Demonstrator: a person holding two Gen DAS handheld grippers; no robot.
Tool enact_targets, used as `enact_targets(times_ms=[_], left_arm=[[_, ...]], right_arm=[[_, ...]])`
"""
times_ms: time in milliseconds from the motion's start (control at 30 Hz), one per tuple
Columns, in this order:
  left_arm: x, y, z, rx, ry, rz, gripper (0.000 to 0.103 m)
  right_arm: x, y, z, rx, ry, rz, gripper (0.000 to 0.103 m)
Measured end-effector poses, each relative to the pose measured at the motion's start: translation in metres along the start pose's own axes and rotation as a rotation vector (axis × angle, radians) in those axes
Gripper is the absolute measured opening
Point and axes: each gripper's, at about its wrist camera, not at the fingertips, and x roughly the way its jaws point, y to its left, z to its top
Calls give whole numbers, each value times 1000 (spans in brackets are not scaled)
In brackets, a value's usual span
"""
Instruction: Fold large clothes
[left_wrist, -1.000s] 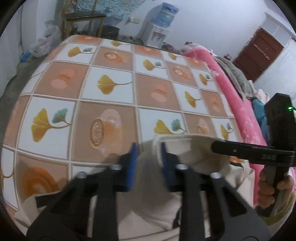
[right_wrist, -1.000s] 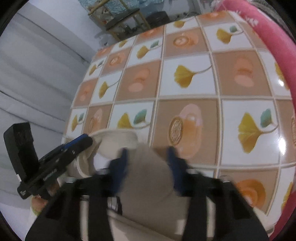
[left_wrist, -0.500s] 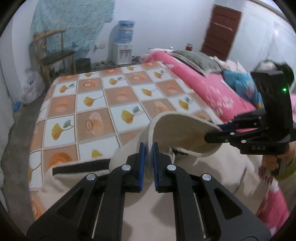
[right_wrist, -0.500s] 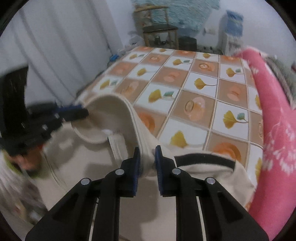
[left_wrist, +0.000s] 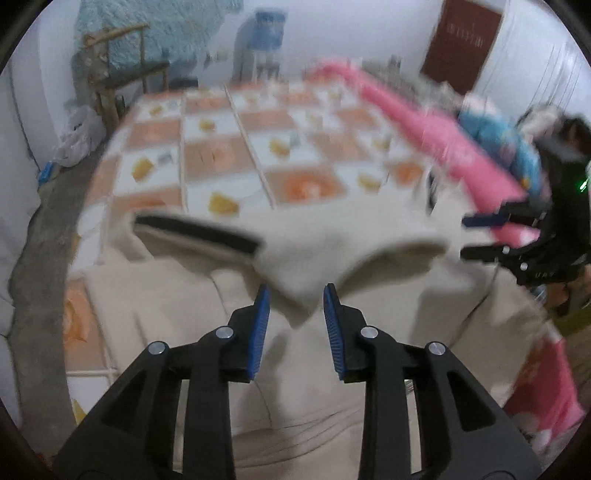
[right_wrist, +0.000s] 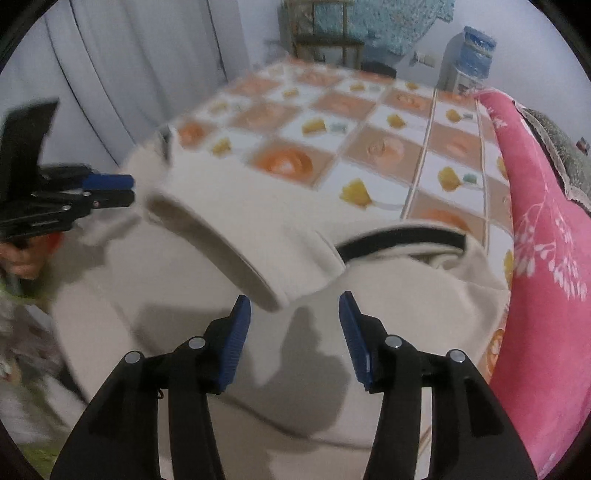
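Observation:
A cream sweatshirt (left_wrist: 332, 369) with a black sleeve band (left_wrist: 195, 232) lies on the bed, its far part folded back toward me. My left gripper (left_wrist: 296, 290) is opening. A loose corner of the fold (left_wrist: 306, 295) hangs between the blue pads (left_wrist: 260, 332) and neither pad presses on it. My right gripper (right_wrist: 294, 297) is opening too, the fold's edge (right_wrist: 258, 288) sitting just past its tips and free of them. Each view shows the other gripper off to the side: the right gripper (left_wrist: 464, 238) and the left gripper (right_wrist: 132, 190). The sweatshirt (right_wrist: 221, 206) is blurred in both views.
The bed sheet (left_wrist: 221, 158) has orange and white squares. A pink blanket (right_wrist: 546, 258) runs along the right side, with blue bedding (left_wrist: 498, 140) behind it. A wooden chair (left_wrist: 122, 70), a water dispenser (left_wrist: 266, 40) and a brown door (left_wrist: 465, 40) stand by the far wall. Grey curtains (right_wrist: 129, 55) hang at the left.
Half a second ago both grippers were shut on the raised fold. Now both jaws stand apart, the fold has dropped onto the sweatshirt, and both grippers have pulled back toward the near edge.

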Motion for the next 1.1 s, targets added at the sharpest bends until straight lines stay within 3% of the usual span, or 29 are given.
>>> enact_targets(times_ms=[67,167,300,400,433,467,533,633,767,867,933,1100], left_arm=[[-16,5,10,-21,-67,-17,29],[-9,2,33,-52,-91,0,28],[39,-16,51,-26,-40,98,28],[84,-24,37,6,88,172,28],[92,-24,32,7,112,181,28],[95,-25,24,22,88,193,29],[93,-30,18,85,67,217,29],[80,-29,20,78,68,206,29],[61,-28,14,74,65,169,29],[74,-25,1,73,120,200,29],[74,-30,-3,85,106,217,29],[34,-18,-3,-40,79,164,29]], right_arm=[[-15,-4,11,42,-53,63,49],[-11,-4,34,89,-85,86,49],[39,3,60,97,-41,66,39],[83,13,55,60,33,17,38],[92,16,50,45,48,1,38],[93,18,46,27,26,-15,38],[89,25,42,-22,15,-55,38],[76,26,40,0,20,-63,38],[44,29,28,-4,-37,-67,38],[64,18,15,33,38,-109,38],[70,13,11,72,28,-92,38],[38,26,6,123,9,-111,38]])
